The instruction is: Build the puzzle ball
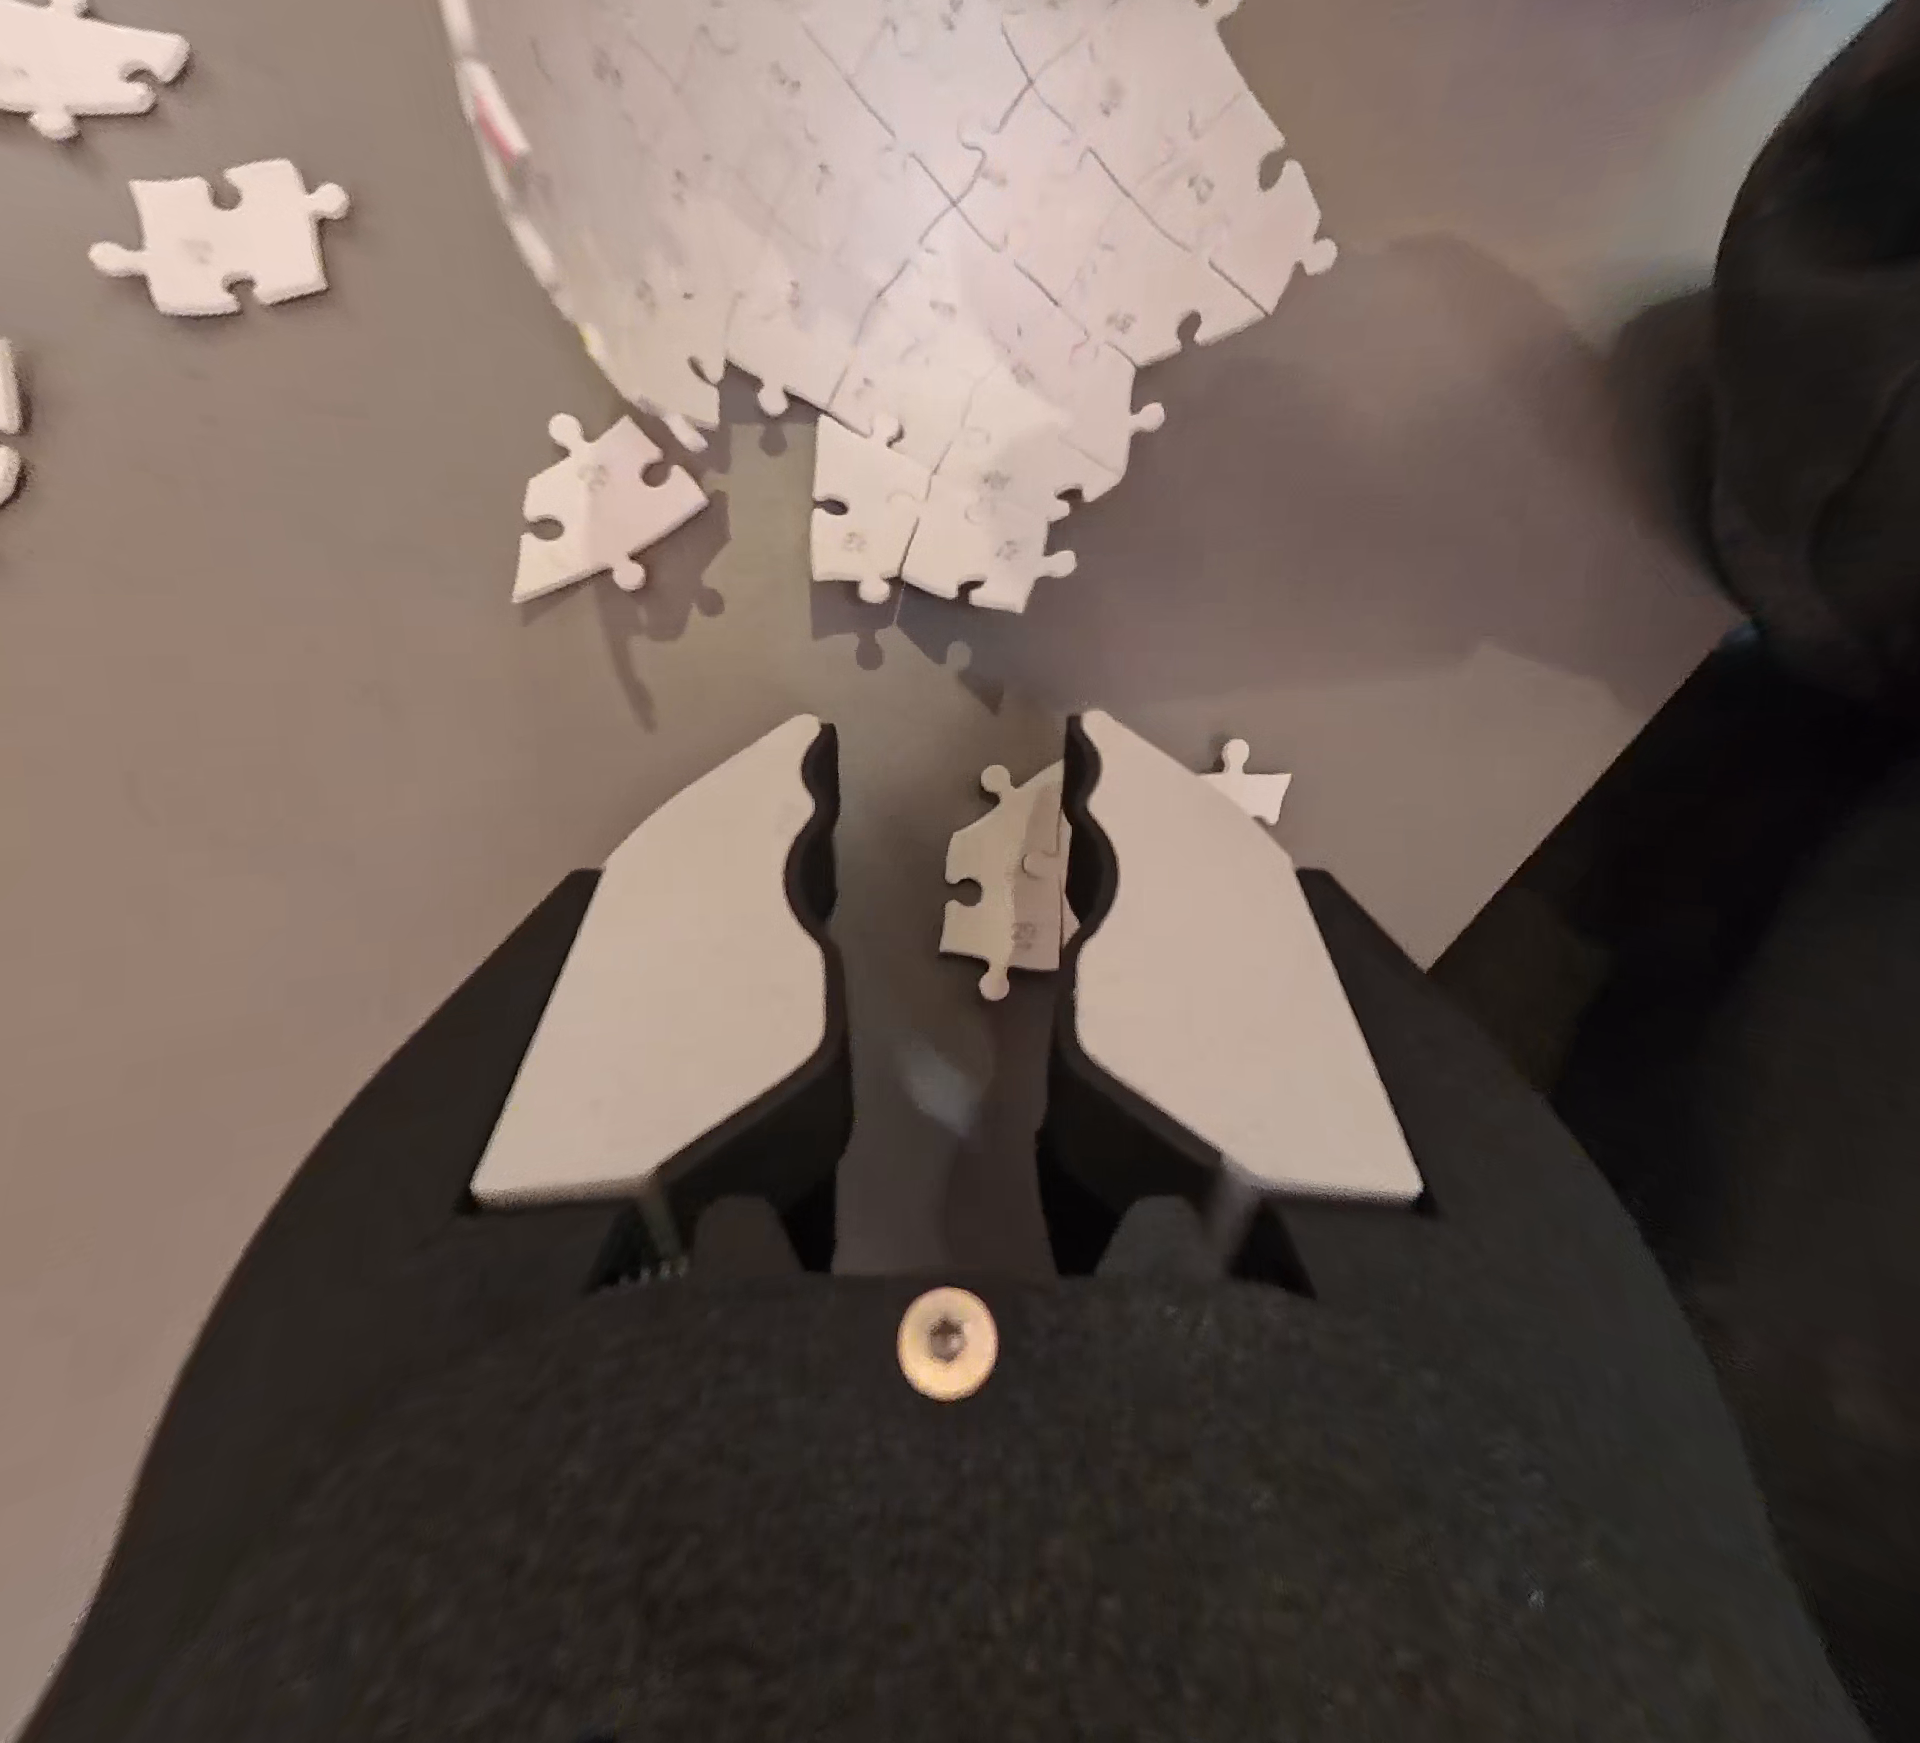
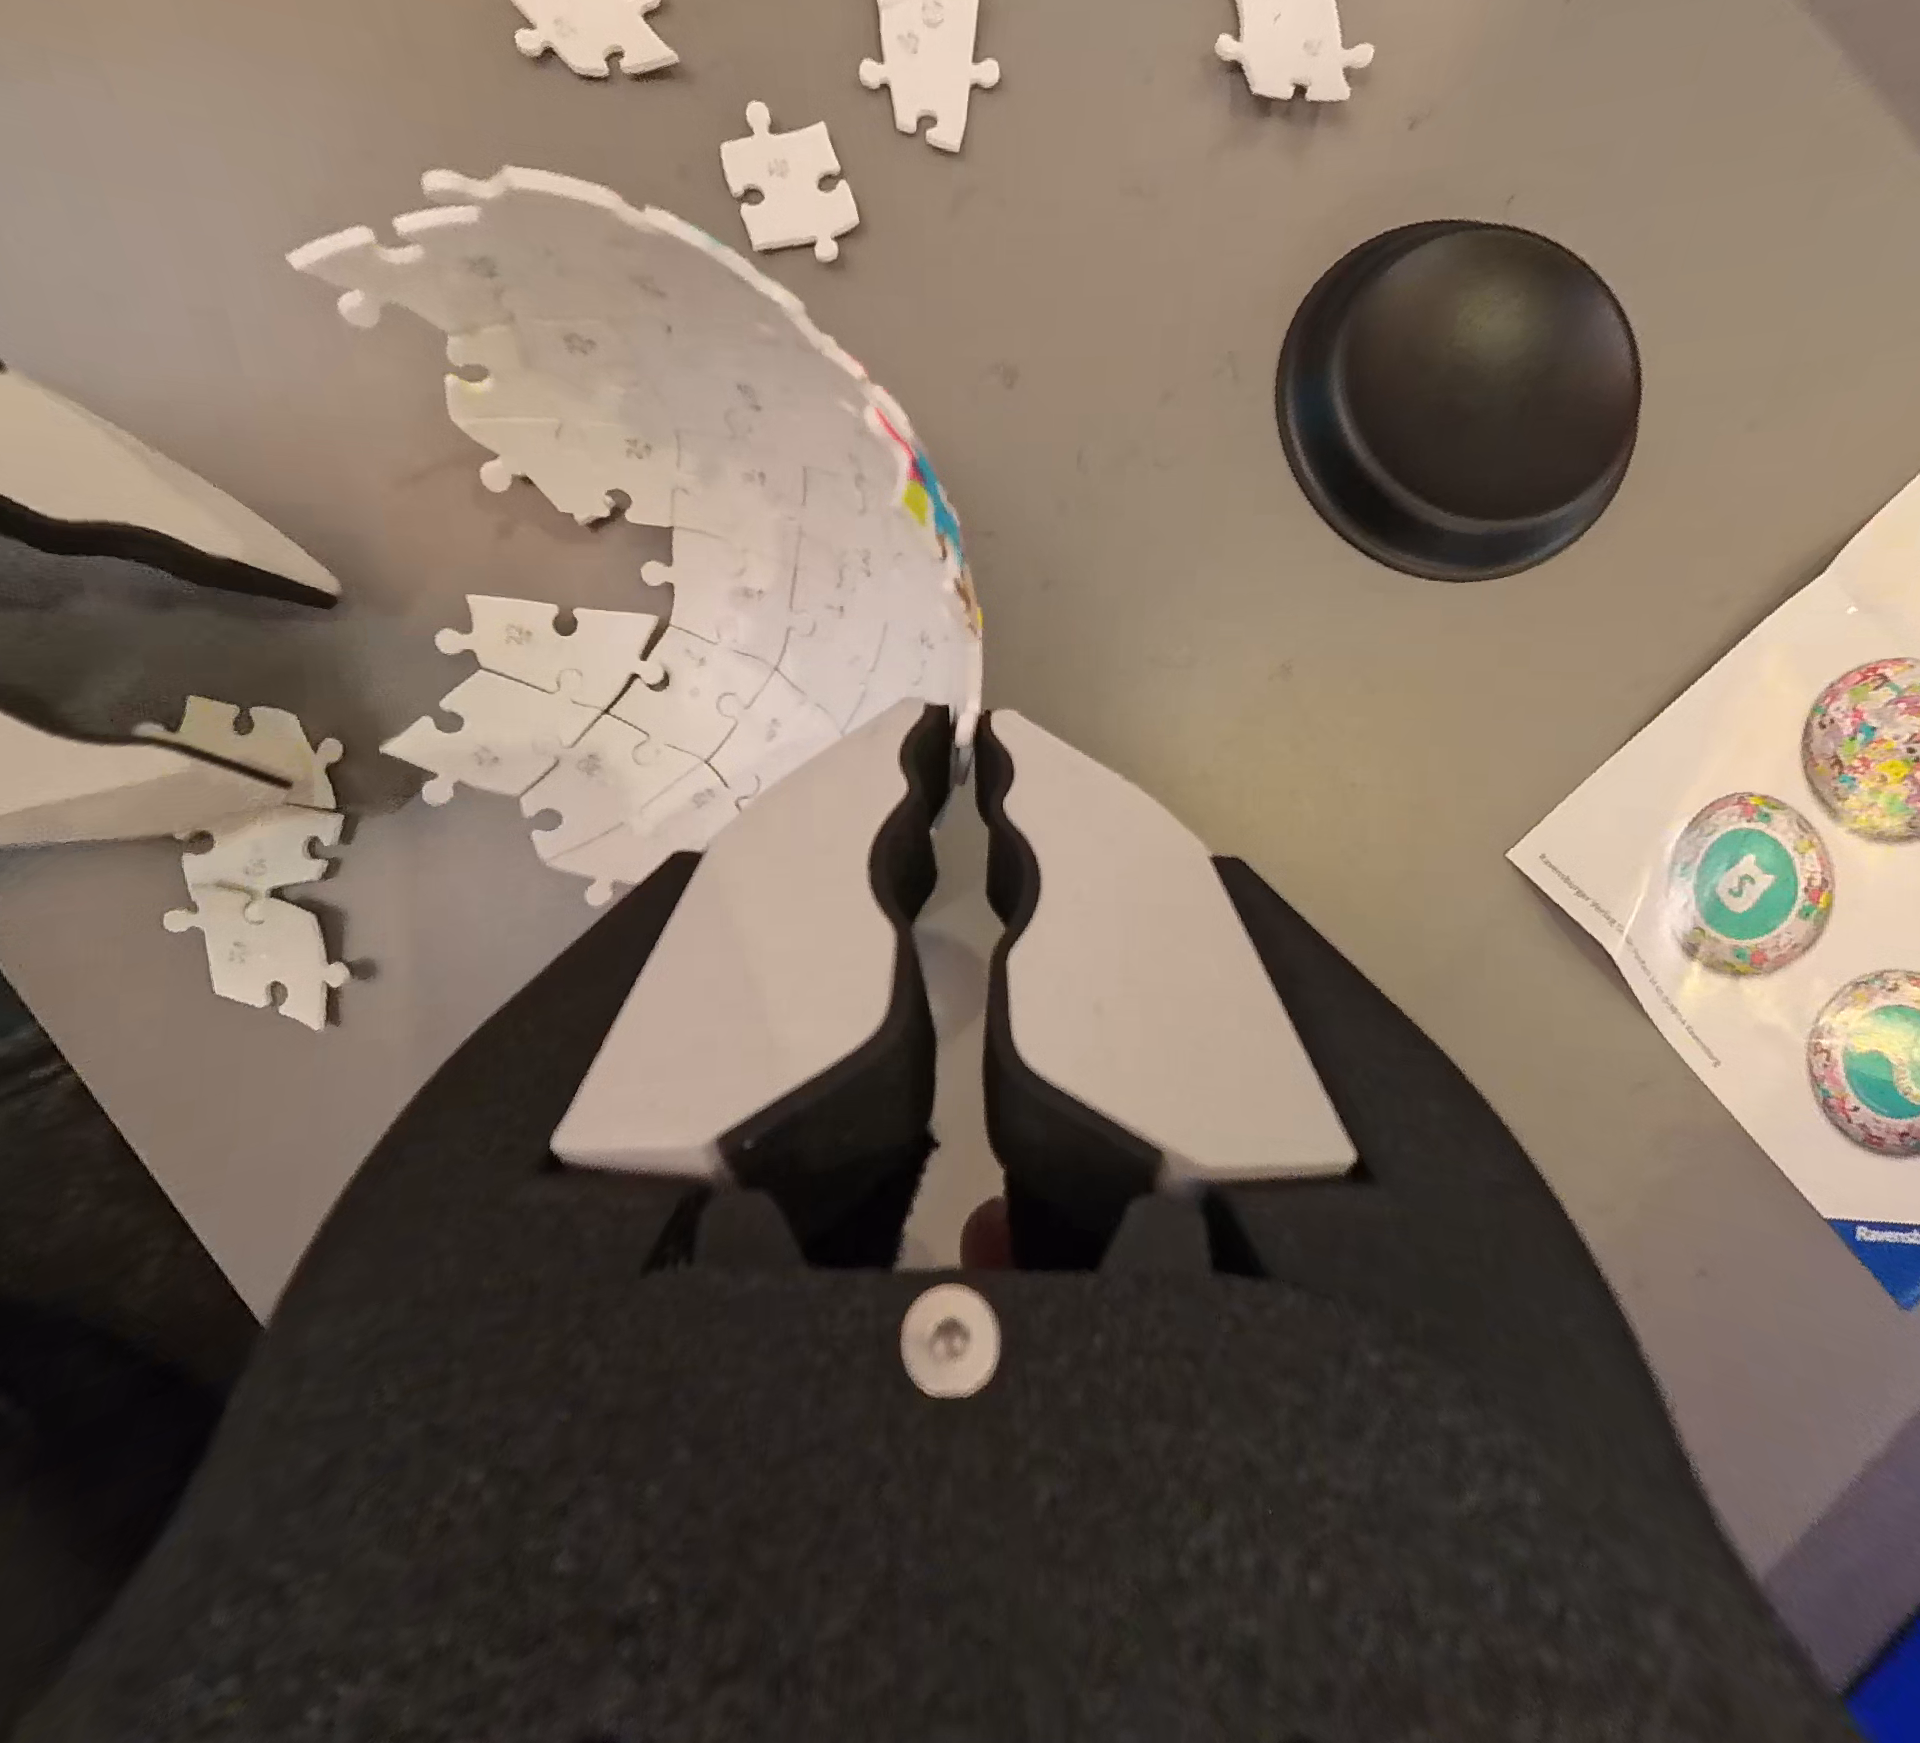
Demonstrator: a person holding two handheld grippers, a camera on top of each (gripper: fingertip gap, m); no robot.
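The half-built puzzle ball (image 2: 727,571), a curved white shell with its inner side showing, is pinched at its rim by the right gripper (image 2: 977,743), whose fingers are nearly closed on the edge. From that gripper, the shell extends toward ten o'clock. The left gripper (image 1: 945,737) is held with a clear gap between its fingers, nothing clamped, over the grey table (image 1: 260,758); a small cluster of joined pieces (image 1: 1003,872) lies beside its right finger. A black dome stand (image 2: 1460,394) is seen at one o'clock, loose pieces (image 2: 925,0) at twelve, and a printed leaflet (image 2: 1714,914) at three.
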